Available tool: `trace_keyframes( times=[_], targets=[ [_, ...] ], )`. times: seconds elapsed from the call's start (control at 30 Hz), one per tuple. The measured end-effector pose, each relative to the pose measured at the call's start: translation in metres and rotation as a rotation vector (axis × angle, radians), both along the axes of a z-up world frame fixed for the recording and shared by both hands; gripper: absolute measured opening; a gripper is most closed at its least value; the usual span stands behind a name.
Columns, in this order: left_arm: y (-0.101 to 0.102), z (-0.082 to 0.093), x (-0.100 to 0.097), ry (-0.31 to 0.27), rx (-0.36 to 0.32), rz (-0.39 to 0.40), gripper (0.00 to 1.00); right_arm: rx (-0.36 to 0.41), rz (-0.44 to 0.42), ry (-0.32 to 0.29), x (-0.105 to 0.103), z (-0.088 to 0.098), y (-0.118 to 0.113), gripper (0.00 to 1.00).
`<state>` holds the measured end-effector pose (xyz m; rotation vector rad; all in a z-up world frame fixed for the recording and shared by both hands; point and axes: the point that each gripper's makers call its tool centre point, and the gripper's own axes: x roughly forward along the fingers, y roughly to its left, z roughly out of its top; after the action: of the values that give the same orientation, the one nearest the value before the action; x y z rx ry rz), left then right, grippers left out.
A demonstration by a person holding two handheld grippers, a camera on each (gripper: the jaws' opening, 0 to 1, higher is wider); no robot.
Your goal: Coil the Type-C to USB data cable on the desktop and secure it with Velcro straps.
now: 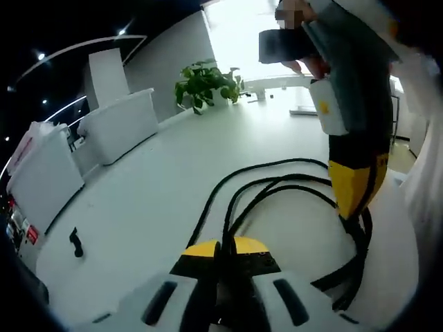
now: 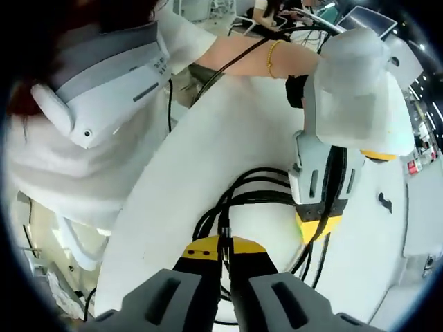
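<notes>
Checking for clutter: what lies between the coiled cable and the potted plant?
Bare white desktop between cable and potted plant, in the left gripper view.

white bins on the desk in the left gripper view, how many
2. One bin stands at the desk's far left edge beside the plant; the other bin stands nearer along the same edge. More may be hidden beyond the dark rim.

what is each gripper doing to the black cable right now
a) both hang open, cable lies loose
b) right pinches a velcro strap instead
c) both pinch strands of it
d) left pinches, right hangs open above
c: the left gripper and the right gripper each have yellow-tipped jaws closed on strands of the black cable.
</notes>
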<state>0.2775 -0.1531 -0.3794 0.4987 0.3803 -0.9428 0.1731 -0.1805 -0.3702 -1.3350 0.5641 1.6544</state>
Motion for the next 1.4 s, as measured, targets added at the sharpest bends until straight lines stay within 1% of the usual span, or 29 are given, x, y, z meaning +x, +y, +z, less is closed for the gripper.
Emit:
trace_keyframes(
  times=[0.1,0.17,0.2,0.23,0.33,0.5,0.53,0.57,0.6,0.63,0.67,0.7,0.73,0.77,0.8,0.83,0.87,0.9,0.93,0.97,1.0,1.07,1.13,1.17,1.23,1.27,1.3,1.33,1.4],
  targets=[
    [0.001,0.0,-0.005,-0.013,0.028,-0.017,0.07,-0.031,-0.026,-0.032,0.007,-0.001,-0.014,0.02],
    [0.002,0.0,-0.006,-0.027,0.051,-0.031,0.07,-0.059,-0.052,-0.067,0.015,-0.002,-0.025,0.02],
    [0.003,0.0,-0.007,-0.031,0.061,-0.038,0.07,-0.083,-0.067,-0.104,0.023,-0.003,-0.035,0.02],
    [0.003,-0.001,-0.009,-0.028,0.063,-0.043,0.07,-0.08,-0.075,-0.113,0.027,-0.005,-0.037,0.02],
    [0.002,0.0,-0.014,-0.024,0.071,-0.07,0.07,-0.074,-0.094,-0.1,0.028,-0.003,-0.042,0.02],
    [0.003,0.0,-0.015,-0.036,0.099,-0.074,0.07,-0.078,-0.104,-0.097,0.029,-0.004,-0.045,0.03],
    [0.003,0.0,-0.014,-0.043,0.105,-0.069,0.07,-0.075,-0.101,-0.098,0.028,-0.005,-0.044,0.03],
    [0.005,0.0,-0.012,-0.059,0.12,-0.063,0.07,-0.059,-0.077,-0.118,0.029,-0.005,-0.041,0.04],
    [0.006,0.001,-0.009,-0.082,0.141,-0.063,0.08,-0.049,-0.076,-0.124,0.03,-0.005,-0.039,0.04],
    [0.008,0.001,-0.007,-0.094,0.158,-0.068,0.09,-0.01,-0.11,-0.117,0.031,-0.002,-0.035,0.05],
    [0.009,0.002,-0.006,-0.087,0.143,-0.058,0.11,0.048,-0.188,-0.053,0.028,0.002,-0.031,0.06],
    [0.009,0.004,-0.003,-0.073,0.102,-0.021,0.15,0.11,-0.252,0.0,0.027,0.009,-0.027,0.1],
    [0.01,0.005,-0.001,-0.064,0.079,-0.003,0.18,0.191,-0.287,0.036,0.028,0.018,-0.02,0.13],
    [0.01,0.006,0.0,-0.048,0.061,0.007,0.2,0.301,-0.299,0.07,0.029,0.029,-0.012,0.15],
    [0.012,0.008,0.001,-0.054,0.058,0.006,0.24,0.42,-0.345,0.099,0.034,0.041,-0.005,0.18],
    [0.012,0.009,0.002,-0.056,0.053,0.009,0.26,0.528,-0.404,0.102,0.045,0.052,-0.002,0.22],
    [0.012,0.009,0.003,-0.056,0.05,0.012,0.29,0.612,-0.452,0.084,0.059,0.06,-0.003,0.28],
    [0.008,0.009,0.004,-0.048,0.035,0.02,0.33,0.7,-0.525,0.072,0.074,0.065,-0.003,0.34],
    [0.007,0.009,0.005,-0.026,0.009,0.032,0.34,0.746,-0.604,0.073,0.087,0.065,-0.008,0.36],
    [0.005,0.008,0.005,-0.018,-0.002,0.029,0.34,0.774,-0.658,0.086,0.097,0.062,-0.012,0.38],
    [0.005,0.008,0.007,-0.009,-0.016,0.037,0.35,0.779,-0.71,0.08,0.105,0.056,-0.015,0.41],
    [0.004,0.008,0.011,0.012,-0.041,0.064,0.35,0.804,-0.724,0.057,0.111,0.049,-0.017,0.45],
    [0.002,0.007,0.014,0.015,-0.046,0.073,0.36,0.849,-0.693,0.038,0.109,0.05,-0.013,0.43],
    [0.001,0.008,0.014,0.009,-0.043,0.067,0.36,0.867,-0.692,0.039,0.109,0.052,-0.013,0.48],
    [0.001,0.008,0.014,0.005,-0.041,0.063,0.37,1.014,-0.711,0.108,0.106,0.068,-0.008,0.59],
    [0.0,0.008,0.014,0.002,-0.037,0.056,0.37,1.108,-0.726,0.187,0.103,0.081,-0.005,0.63],
    [0.0,0.008,0.014,0.002,-0.036,0.05,0.37,1.189,-0.757,0.267,0.1,0.092,-0.006,0.64],
    [-0.002,0.008,0.012,0.01,-0.041,0.035,0.37,1.261,-0.785,0.347,0.098,0.103,-0.006,0.62],
    [-0.007,0.006,0.008,0.065,-0.084,0.018,0.37,1.392,-0.822,0.477,0.098,0.124,-0.009,0.48]
  ],
)
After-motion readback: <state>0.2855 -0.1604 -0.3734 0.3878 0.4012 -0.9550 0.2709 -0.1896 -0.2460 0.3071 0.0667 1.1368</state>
